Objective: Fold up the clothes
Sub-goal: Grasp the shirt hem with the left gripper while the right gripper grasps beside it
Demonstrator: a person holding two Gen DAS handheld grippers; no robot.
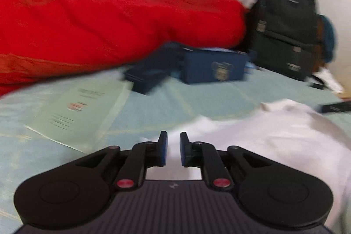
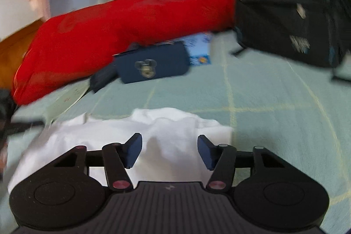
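Left wrist view: the left gripper [image 1: 173, 147] sits bottom centre, jaws nearly together with a narrow gap, nothing visibly clamped. The white garment [image 1: 263, 135] fills the lower right, on the pale green bedsheet [image 1: 153, 100].

Right wrist view: the right gripper [image 2: 170, 149] hangs over the garment's rumpled far edge at lower centre, jaws wide apart. Judgement: any pinch should take only cloth, not sheet. Fold stage cannot be told.

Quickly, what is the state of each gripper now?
Left gripper: narrow gap, holding nothing.
Right gripper: wide open, empty, above the white garment.
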